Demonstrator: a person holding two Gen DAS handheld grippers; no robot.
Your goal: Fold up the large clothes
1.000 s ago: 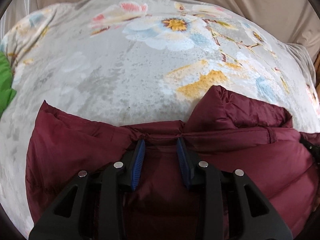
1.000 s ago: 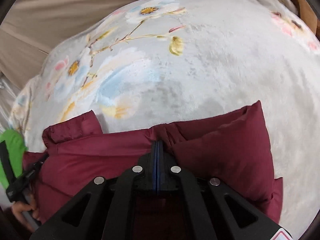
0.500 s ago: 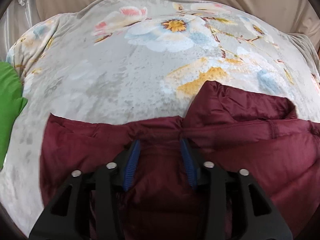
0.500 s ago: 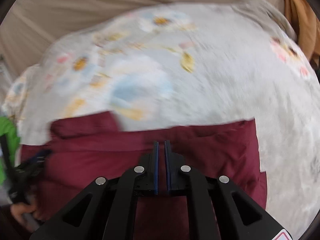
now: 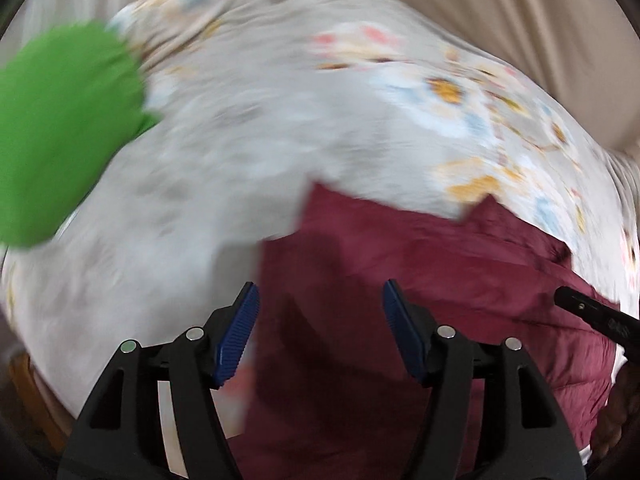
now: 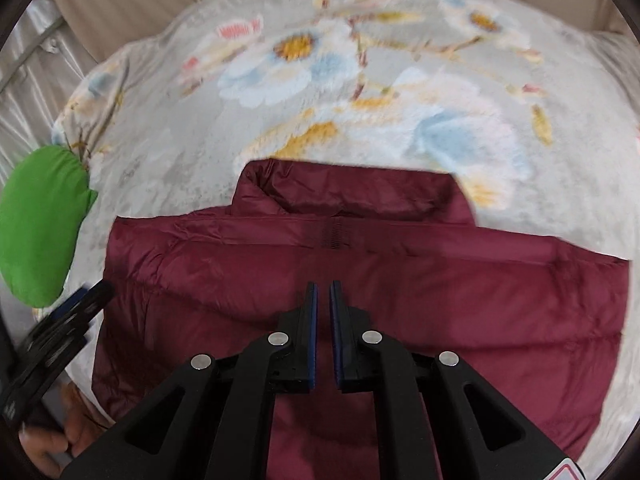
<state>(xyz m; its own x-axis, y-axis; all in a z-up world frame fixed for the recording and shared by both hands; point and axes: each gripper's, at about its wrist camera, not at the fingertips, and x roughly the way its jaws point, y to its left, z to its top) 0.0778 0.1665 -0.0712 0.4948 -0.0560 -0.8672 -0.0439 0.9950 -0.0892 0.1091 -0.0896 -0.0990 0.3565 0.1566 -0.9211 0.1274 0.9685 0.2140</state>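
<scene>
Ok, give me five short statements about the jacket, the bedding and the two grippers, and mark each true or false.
1. The maroon jacket lies on a floral blanket. True.
2. The jacket's collar points toward the far side of the blanket in the right wrist view. True.
3. The left gripper is clamped on the jacket. False: its jaws are opening and stand apart, with nothing pinched between the blue pads.
4. A green item sits on top of the jacket. False: it lies off to the left of the jacket, at the blanket's edge.
5. The right gripper has its jaws wide apart. False: only a narrow slit shows between the pads, and no fabric is held in it.
</scene>
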